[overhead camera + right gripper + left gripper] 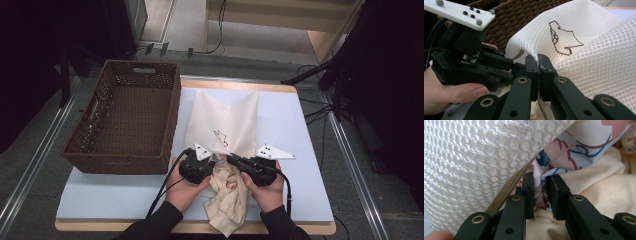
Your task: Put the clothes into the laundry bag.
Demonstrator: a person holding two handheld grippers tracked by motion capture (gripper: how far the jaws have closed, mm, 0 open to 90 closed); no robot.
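Two hand-held grippers meet at about 6 o'clock on the worktop (300,150), where you are working a cream garment (227,200) and a white mesh bag (225,122); your left hand-held gripper (212,162) sits just left of the bag's near edge, and in the left gripper view its jaws stand a little apart with a fold of the garment's printed cloth (541,187) between them, so it grips loosely at best; I cannot tell whether both jaws press on it. Beside that left jaw runs the bag's tan zipper (506,192), slanting up toward 1 o'clock; the mesh fills the upper left of that view. Your right hand-held gripper (235,161) is closed on the mesh bag's edge, its jaws pinched together on the netting in the right gripper view (539,68); a dark outline drawing (562,37) marks the mesh above, toward 1 o'clock. The bag stretches from the grippers toward 12 o'clock; the garment bunches below them and hangs over the worktop's near edge; a brown wicker basket (125,150) stands at 9 o'clock, just beside the bag.
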